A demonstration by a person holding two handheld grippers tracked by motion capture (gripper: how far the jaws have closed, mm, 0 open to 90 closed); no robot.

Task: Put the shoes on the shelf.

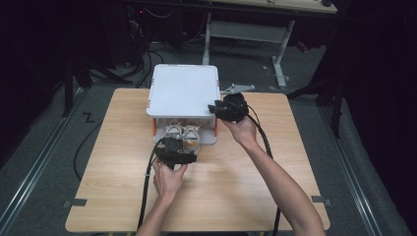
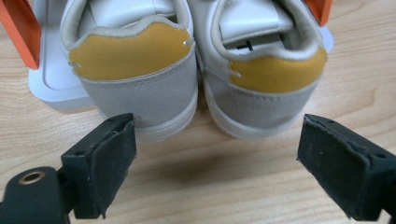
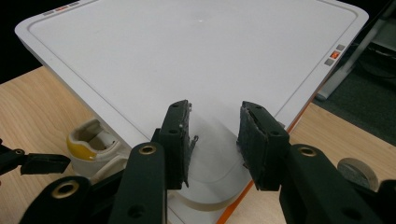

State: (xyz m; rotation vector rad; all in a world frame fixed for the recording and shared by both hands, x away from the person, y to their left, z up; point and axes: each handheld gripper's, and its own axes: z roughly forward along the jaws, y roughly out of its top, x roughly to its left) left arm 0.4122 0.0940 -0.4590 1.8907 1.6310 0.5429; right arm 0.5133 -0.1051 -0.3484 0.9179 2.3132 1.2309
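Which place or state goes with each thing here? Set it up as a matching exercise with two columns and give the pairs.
Things:
1. left gripper
2. right gripper
3. pair of shoes
4. white box lid

Places or states:
A. heels with yellow tabs stick out of the box front
B. jaws wide apart, pads bare, just short of the heels
C. raised flat above the shoes
D. over the lid's near right corner, jaws part open

Pairs: 1-B, 2-D, 3-A, 4-C

White shoes (image 2: 201,70) with mustard heel tabs, grey suede, white box (image 1: 183,91), orange trim, woodgrain table (image 1: 246,187)
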